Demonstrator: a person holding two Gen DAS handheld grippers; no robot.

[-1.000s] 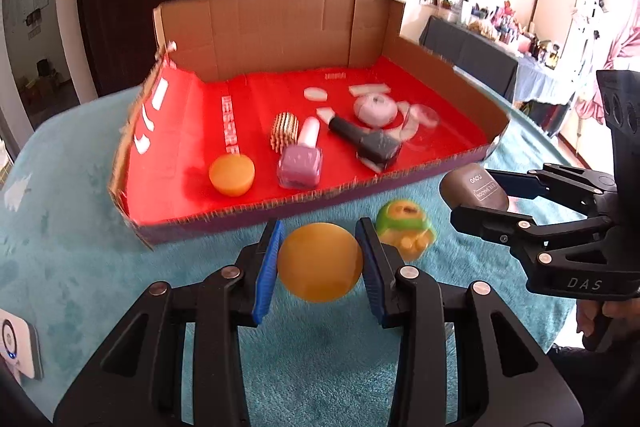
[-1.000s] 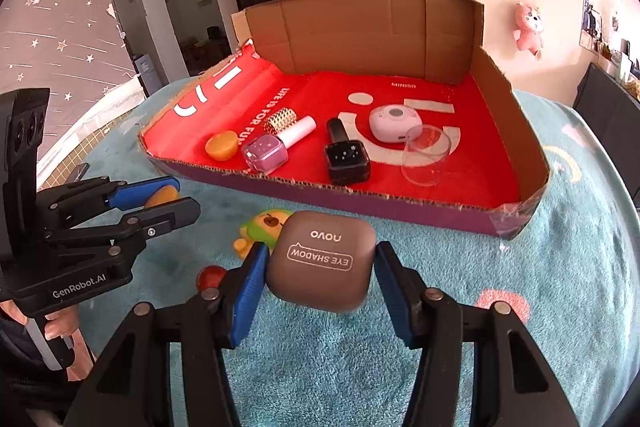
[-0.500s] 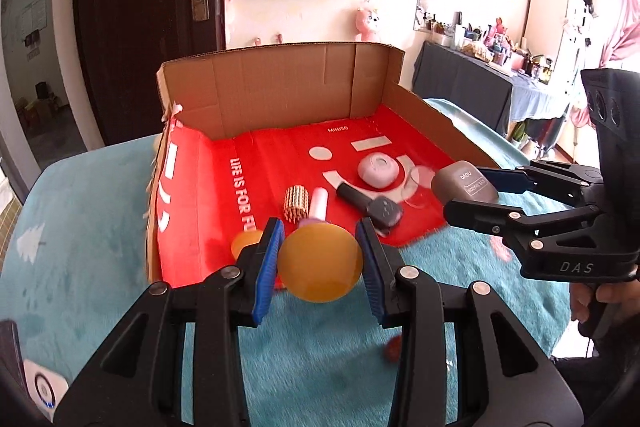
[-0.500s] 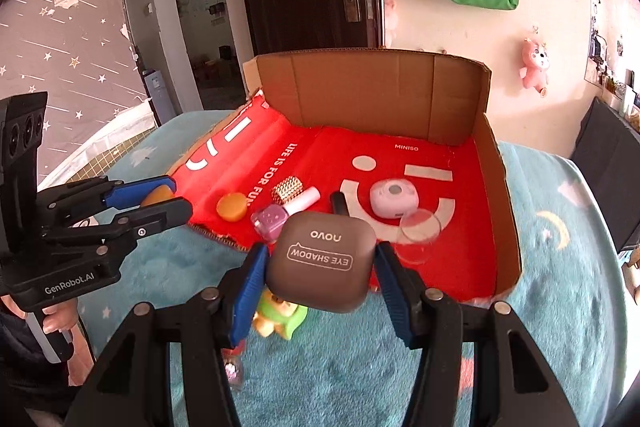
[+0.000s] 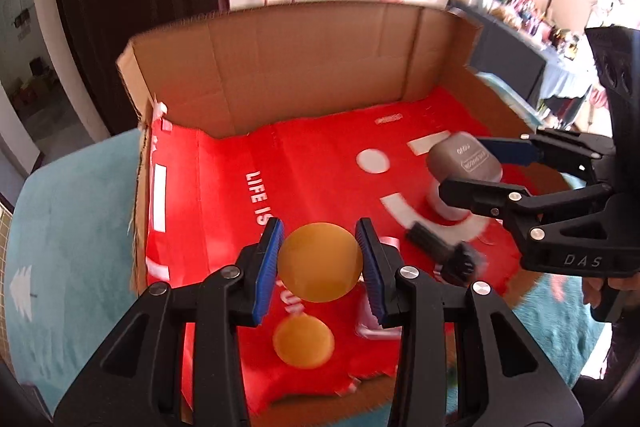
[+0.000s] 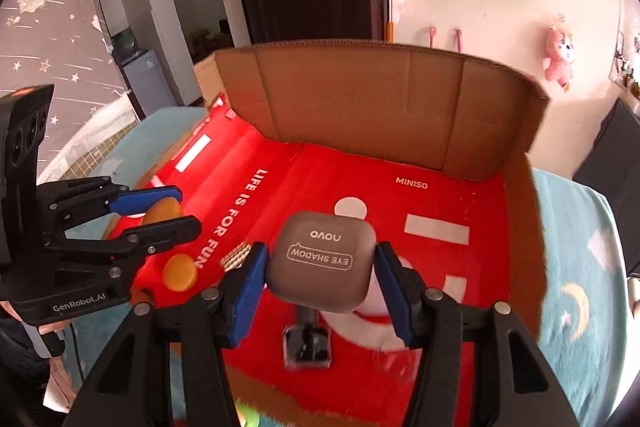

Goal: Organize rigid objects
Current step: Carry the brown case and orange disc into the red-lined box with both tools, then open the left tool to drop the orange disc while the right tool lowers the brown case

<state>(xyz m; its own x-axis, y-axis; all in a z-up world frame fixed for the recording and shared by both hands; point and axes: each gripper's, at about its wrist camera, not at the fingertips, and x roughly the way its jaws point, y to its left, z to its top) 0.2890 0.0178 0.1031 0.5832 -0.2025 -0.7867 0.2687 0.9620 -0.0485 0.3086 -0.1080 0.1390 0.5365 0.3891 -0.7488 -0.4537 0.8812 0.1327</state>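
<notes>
Two handheld grippers hold items above a red-lined cardboard box (image 5: 304,67) on a teal cloth (image 5: 72,227).

Right gripper (image 6: 318,267) is clamped on a grey eye-shadow case (image 6: 322,263) over the box's right half; left gripper (image 5: 320,261) is clamped on an orange disc (image 5: 320,263) over the front left. Below lie a second orange disc (image 5: 303,343), a black brush-like item (image 5: 444,253) and a blurred white-pink round item (image 6: 378,301).

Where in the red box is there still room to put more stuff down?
The back of the cardboard box is bare: red floor between the back wall and the white dot, and left past the "LIFE IS FOR FUN" lettering. The front is crowded: the orange disc, black bottle and pink case.
</notes>
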